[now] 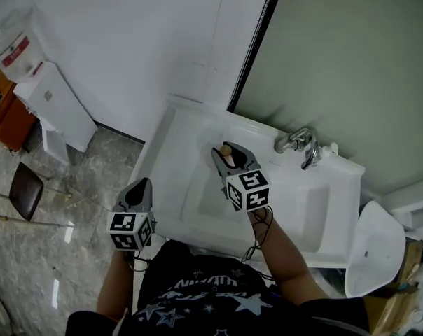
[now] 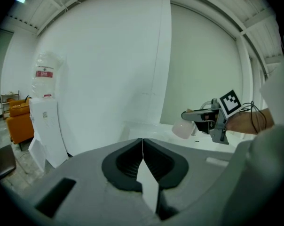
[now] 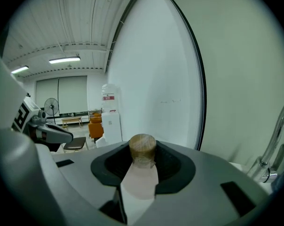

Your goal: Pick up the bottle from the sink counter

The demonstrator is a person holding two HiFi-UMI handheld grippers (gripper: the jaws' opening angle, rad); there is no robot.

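The pickup looks done — the right gripper (image 1: 232, 157) clamps the bottle (image 3: 141, 173) part-open, clear above the sink (image 1: 171, 161) — while the left gripper (image 2: 142, 145), jaws together, holds nothing.

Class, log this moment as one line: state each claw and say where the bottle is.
right claw: shut on bottle | left claw: shut, empty | bottle: held over sink counter

A white water dispenser (image 1: 57, 107) stands against the white wall (image 1: 141, 47), with orange seats (image 1: 7, 117) just behind it and a dark brown chair (image 1: 26, 187) near it on the grey marbled floor (image 1: 29, 257).
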